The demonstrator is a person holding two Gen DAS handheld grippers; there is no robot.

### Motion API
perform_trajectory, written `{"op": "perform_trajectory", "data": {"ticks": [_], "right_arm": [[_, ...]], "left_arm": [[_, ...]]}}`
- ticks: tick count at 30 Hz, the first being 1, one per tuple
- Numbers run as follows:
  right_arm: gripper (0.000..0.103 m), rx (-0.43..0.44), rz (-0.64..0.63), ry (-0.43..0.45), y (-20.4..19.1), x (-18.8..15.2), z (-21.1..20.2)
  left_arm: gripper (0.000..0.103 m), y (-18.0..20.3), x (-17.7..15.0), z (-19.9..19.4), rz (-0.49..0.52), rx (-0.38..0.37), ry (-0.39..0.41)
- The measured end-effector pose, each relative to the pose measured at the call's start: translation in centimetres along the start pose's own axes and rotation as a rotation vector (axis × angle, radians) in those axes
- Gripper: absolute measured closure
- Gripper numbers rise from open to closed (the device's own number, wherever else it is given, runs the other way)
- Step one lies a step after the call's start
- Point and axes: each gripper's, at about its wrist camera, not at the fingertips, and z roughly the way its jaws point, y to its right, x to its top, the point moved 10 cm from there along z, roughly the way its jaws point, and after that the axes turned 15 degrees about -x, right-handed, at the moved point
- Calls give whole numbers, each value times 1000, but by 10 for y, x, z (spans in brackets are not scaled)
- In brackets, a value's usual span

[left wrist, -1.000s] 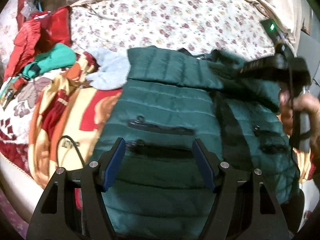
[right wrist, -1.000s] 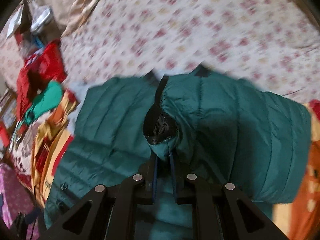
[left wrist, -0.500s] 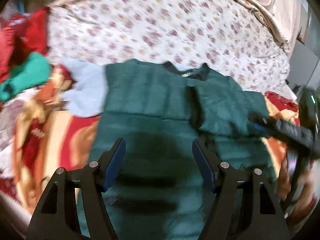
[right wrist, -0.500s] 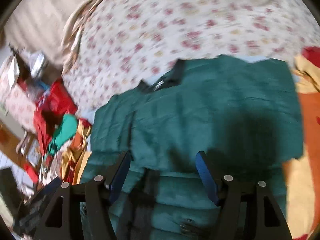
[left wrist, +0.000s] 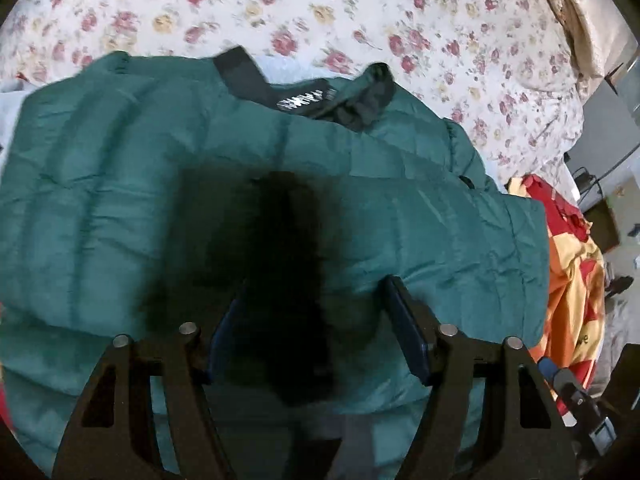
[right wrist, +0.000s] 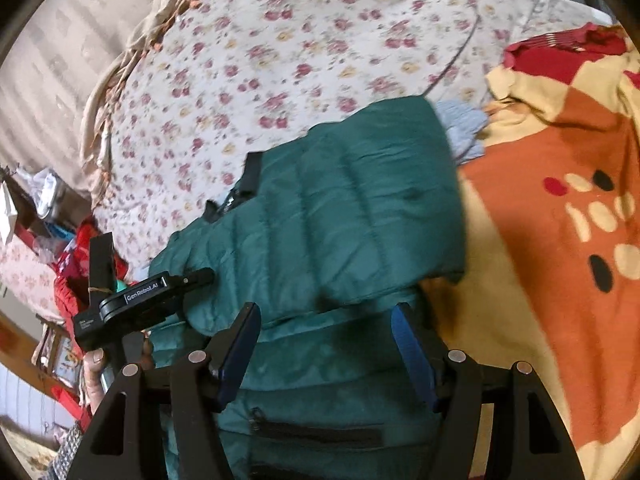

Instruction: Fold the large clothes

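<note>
Green padded jacket (left wrist: 120,200), both sleeves folded across its body, fills mid-frame on a flowered bedsheet (left wrist: 320,8); a patterned blanket (right wrist: 540,240) lies at right. Left gripper (left wrist: 312,320), lower centre, is closing above the jacket, gripping nothing. Right gripper (right wrist: 324,344) stands wide apart, empty.

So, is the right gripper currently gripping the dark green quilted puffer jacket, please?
No, the right gripper hangs open above the dark green quilted puffer jacket, pads clear of the fabric.
</note>
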Motion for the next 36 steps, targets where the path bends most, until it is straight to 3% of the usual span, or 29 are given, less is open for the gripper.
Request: {"op": "perform_trajectory", "data": {"ticks": [1, 2, 4, 10, 14, 17, 20, 23, 27, 32, 36], "right_arm": [[37, -7, 6, 3, 4, 2, 0], [37, -14, 12, 5, 8, 3, 0], [37, -26, 21, 9, 13, 6, 0], [37, -50, -15, 40, 7, 16, -9], [37, -69, -79, 51, -17, 26, 0], [38, -78, -139, 34, -44, 31, 22], [38, -104, -202, 6, -70, 33, 53], [37, -158, -245, -22, -84, 37, 86], [37, -248, -301, -18, -86, 42, 118], [33, -262, -302, -17, -79, 46, 132], [31, -271, -295, -20, -75, 47, 134]], "left_arm": [[77, 2, -3, 4, -5, -1, -25], [84, 4, -6, 7, -10, -8, -53], [87, 9, -5, 3, -5, -2, -57], [87, 14, 30, -71, 37, 2, 78], [87, -18, 56, -119, 46, 110, 175], [87, -64, 66, -141, 0, 192, 210], [87, -114, 60, -135, -72, 237, 174], [86, -138, 54, -120, -98, 236, 155], [84, -144, 46, -99, -71, 245, 144], [77, -136, 44, -80, 9, 297, 154], [70, -129, 43, -82, 14, 319, 155]]}}
